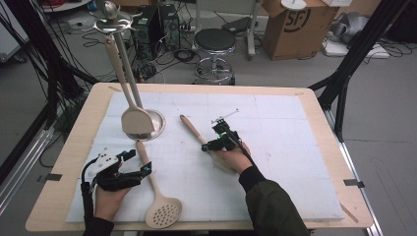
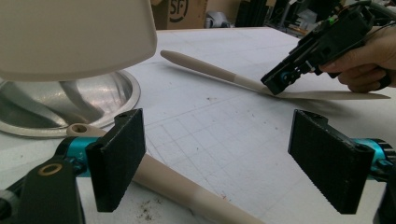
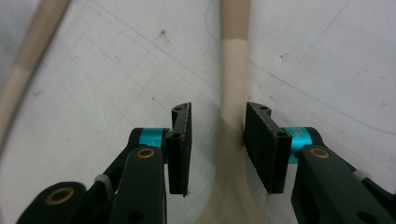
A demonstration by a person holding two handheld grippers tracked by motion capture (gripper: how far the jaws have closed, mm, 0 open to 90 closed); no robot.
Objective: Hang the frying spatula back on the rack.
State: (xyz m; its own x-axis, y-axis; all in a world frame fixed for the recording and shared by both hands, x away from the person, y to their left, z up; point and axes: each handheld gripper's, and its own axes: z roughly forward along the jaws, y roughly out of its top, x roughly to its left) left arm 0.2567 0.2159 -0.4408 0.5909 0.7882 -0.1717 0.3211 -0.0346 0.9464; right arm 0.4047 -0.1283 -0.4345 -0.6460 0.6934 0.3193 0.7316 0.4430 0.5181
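Right tool, partly open, straddles the spatula handle, one pad touching.

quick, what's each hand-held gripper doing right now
left hand-held gripper: open, holding nothing
right hand-held gripper: open, jaws around the beige utensil, not clamped

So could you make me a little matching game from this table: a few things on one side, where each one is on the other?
Things:
1. slotted spoon
2. spatula
3. plain utensil
4. stool

Places:
A. between the right gripper's jaws
B. on the floor beyond the table
C. hanging on the stand
D. flat beside the left gripper

Pairs: 1-D, 2-C, 3-A, 4-B
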